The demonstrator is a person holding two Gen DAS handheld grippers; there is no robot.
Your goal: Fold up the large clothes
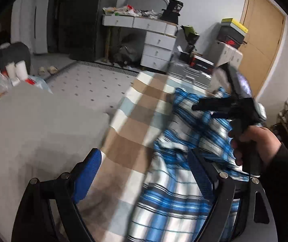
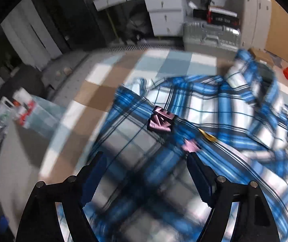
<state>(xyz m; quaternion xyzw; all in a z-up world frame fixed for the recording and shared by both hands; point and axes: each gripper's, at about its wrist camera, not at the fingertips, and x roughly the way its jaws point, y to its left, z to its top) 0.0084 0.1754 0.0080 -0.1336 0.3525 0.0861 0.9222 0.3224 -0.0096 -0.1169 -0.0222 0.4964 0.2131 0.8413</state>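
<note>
A blue, white and black plaid shirt [image 1: 170, 191] lies rumpled on a checked brown, white and pale blue bedspread [image 1: 135, 121]. My left gripper [image 1: 144, 167] is open just above the shirt's near edge, with nothing between its blue pads. The right gripper [image 1: 196, 106] shows in the left wrist view, held by a hand over the shirt's far part. In the right wrist view the shirt [image 2: 214, 109] fills the middle, with a pink letter patch [image 2: 161, 122]. My right gripper [image 2: 144, 169] is open above it, empty.
A grey blanket [image 1: 33, 133] lies left of the bedspread. A white desk with drawers [image 1: 156, 46], a silver suitcase [image 2: 210, 37], stacked boxes [image 1: 232, 34] and a wooden door [image 1: 262, 40] stand beyond. Bottles and clutter [image 1: 6, 74] sit at the left.
</note>
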